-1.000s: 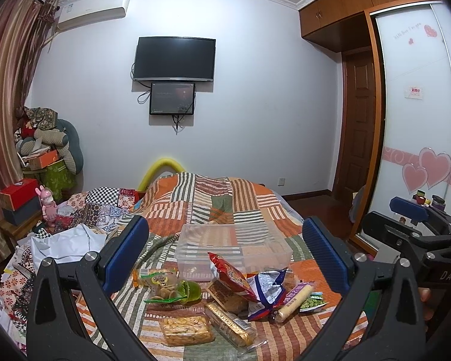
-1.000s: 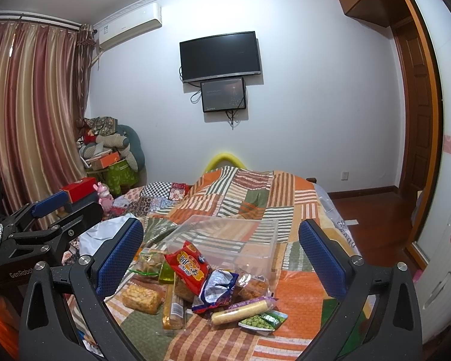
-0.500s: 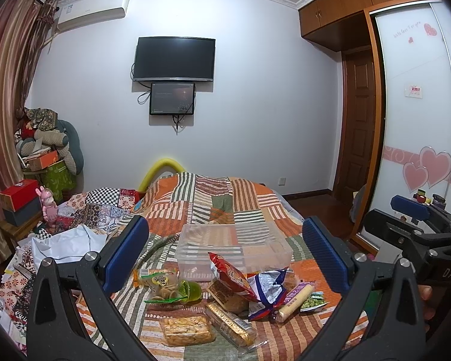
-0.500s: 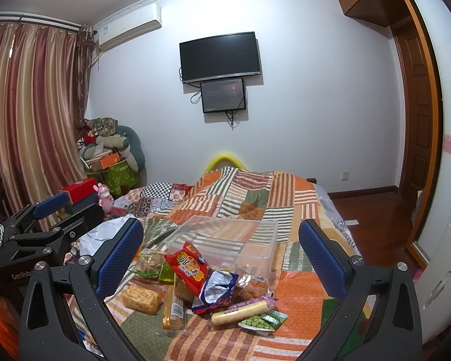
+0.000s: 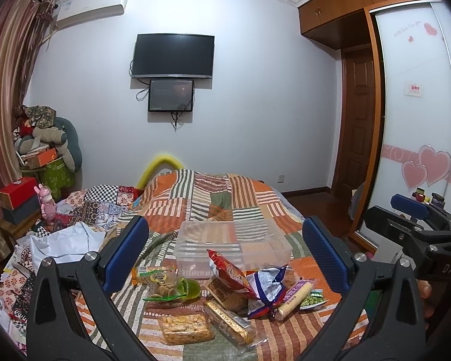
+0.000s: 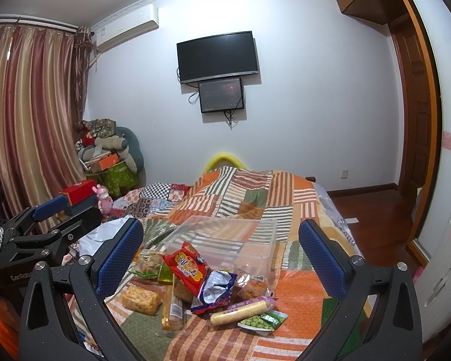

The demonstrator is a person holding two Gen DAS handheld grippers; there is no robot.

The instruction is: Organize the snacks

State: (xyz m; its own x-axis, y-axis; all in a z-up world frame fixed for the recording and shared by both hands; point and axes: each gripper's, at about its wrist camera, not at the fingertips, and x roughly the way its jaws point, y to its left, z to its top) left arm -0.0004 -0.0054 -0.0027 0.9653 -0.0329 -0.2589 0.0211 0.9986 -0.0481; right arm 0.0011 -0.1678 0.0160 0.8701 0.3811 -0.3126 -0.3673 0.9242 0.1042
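Observation:
A heap of snack packets lies on the patchwork bed: a red bag point(image 5: 230, 273) point(image 6: 186, 264), a blue-white bag point(image 5: 266, 285) point(image 6: 215, 288), a long wafer stick point(image 5: 294, 296) point(image 6: 240, 310), green peas point(image 5: 312, 294) point(image 6: 260, 322), an orange cracker pack point(image 5: 185, 328) point(image 6: 141, 299). Behind them stands an empty clear plastic box point(image 5: 234, 242) point(image 6: 225, 236). My left gripper point(image 5: 225, 252) hangs open above the heap, holding nothing. My right gripper point(image 6: 221, 255) is open too, also above the heap.
A crumpled quilt and white cloth point(image 5: 66, 240) lie at the bed's left. Boxes and a pink toy point(image 5: 46, 204) sit on a stand by the curtain. A wardrobe with sliding doors point(image 5: 415, 120) runs along the right; wood floor point(image 6: 372, 207) lies beyond the bed.

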